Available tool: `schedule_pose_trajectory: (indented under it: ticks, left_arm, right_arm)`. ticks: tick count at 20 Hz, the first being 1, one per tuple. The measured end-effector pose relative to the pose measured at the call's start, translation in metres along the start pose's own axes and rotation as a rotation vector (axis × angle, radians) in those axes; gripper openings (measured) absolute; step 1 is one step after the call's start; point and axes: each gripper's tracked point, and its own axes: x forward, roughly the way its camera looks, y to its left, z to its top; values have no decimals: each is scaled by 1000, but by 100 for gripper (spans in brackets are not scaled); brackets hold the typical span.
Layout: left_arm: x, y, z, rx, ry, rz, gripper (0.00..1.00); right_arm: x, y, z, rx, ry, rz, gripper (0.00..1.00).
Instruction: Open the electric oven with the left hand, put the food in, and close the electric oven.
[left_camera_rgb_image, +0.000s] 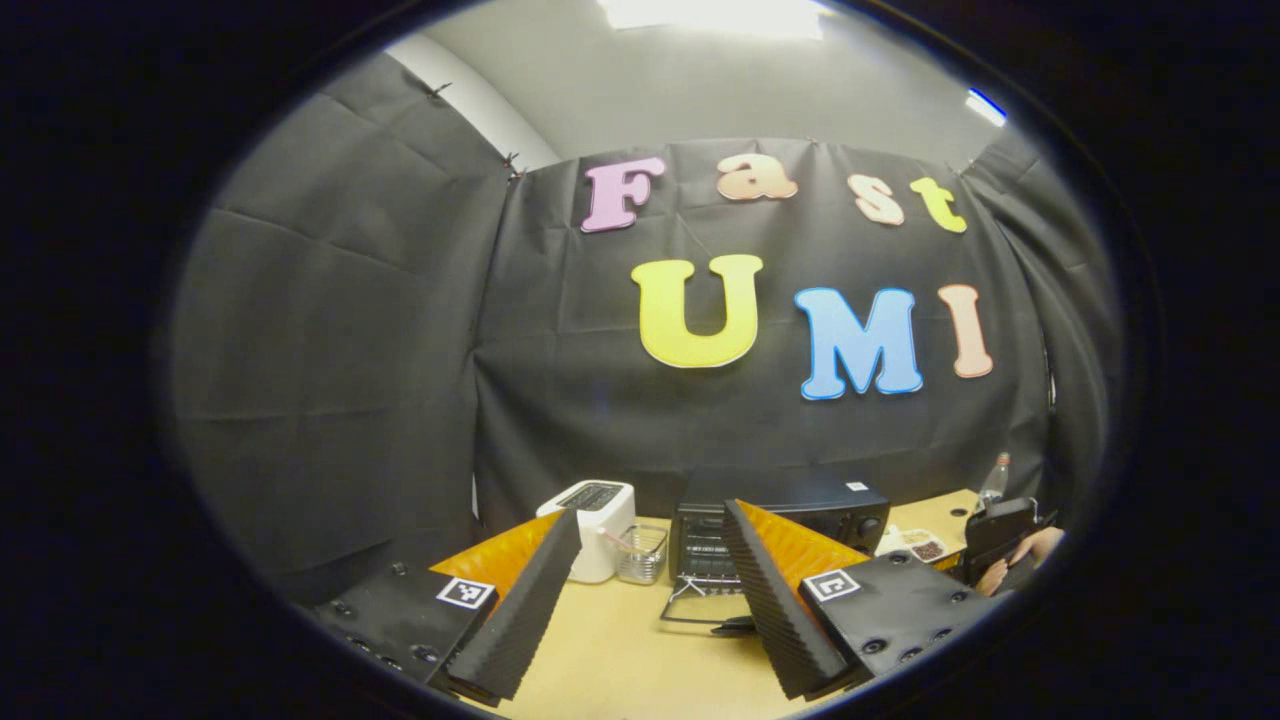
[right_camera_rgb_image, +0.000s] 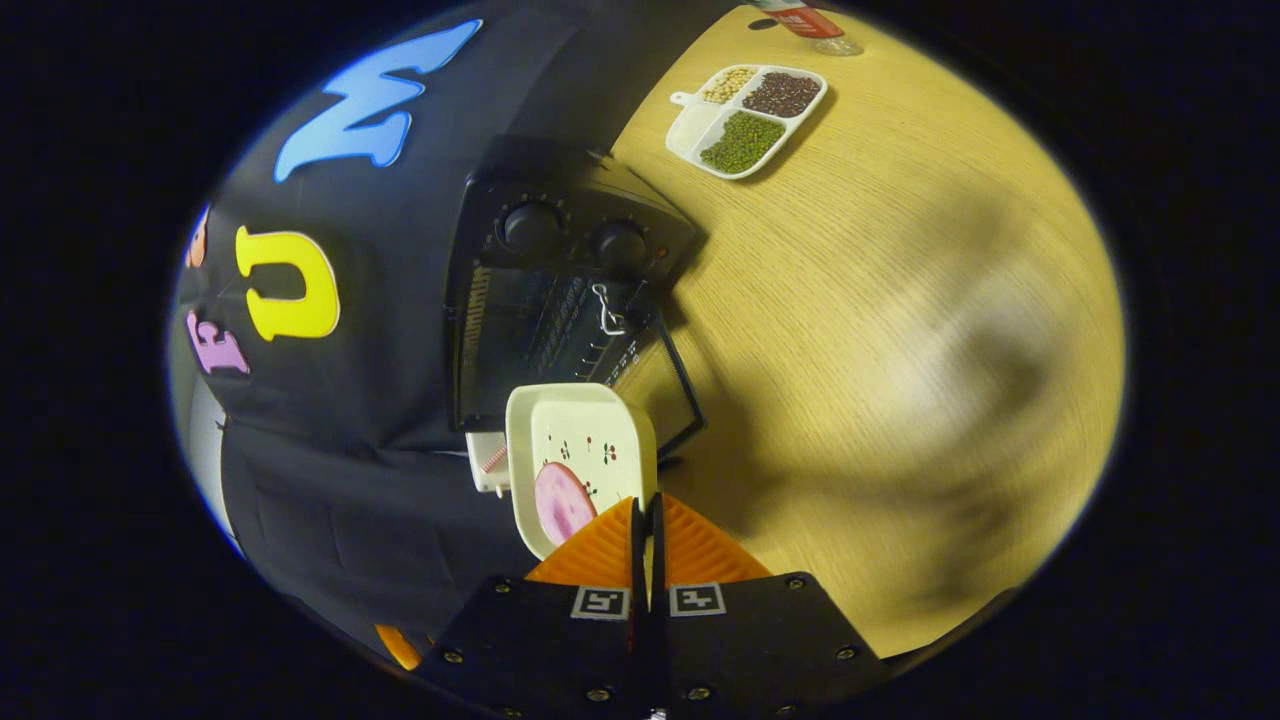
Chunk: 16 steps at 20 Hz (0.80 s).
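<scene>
Black cloth closes the booth behind a pale wooden worktop (left_camera_rgb_image: 620, 650), and against that cloth sits the black electric oven (left_camera_rgb_image: 780, 525); its glass door (left_camera_rgb_image: 700, 605) is already folded down flat toward the near side, so the cavity and its wire rack stand open to receive something. Left of the oven are a white toaster (left_camera_rgb_image: 595, 525) and a small clear container (left_camera_rgb_image: 642, 553), both out of the path.

From the left gripper view, the left gripper (left_camera_rgb_image: 650, 600) hangs back over the near worktop with its fingers spread wide and nothing between them; that suits a hand which has finished with the door and is keeping clear until closing time.

From the right gripper view, the right gripper (right_camera_rgb_image: 645, 530) has its fingers pressed together on the near rim of a cream square dish (right_camera_rgb_image: 580, 450) carrying a pink slice of food (right_camera_rgb_image: 560, 500); gripping by the rim leaves the far edge free to lead in. The dish is held just in front of the oven mouth (right_camera_rgb_image: 555, 330), above the lowered door (right_camera_rgb_image: 650, 385), not yet inside as far as I can judge. A divided tray of beans (right_camera_rgb_image: 750, 115) lies well apart, farther along the worktop.
</scene>
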Motion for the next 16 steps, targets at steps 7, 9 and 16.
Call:
schedule_pose_trajectory:
  ticks: [7,9,16]
  left_arm:
    - [34,24,-9,10,16,-8,100]
    - [45,31,-12,6,19,-16,100]
    - [73,57,-14,35,26,-23,100]
  right_arm:
    - [48,35,17,185,-135,33,1]
    - [62,43,23,229,-170,39,1]
    - [106,66,43,321,-268,63,3]
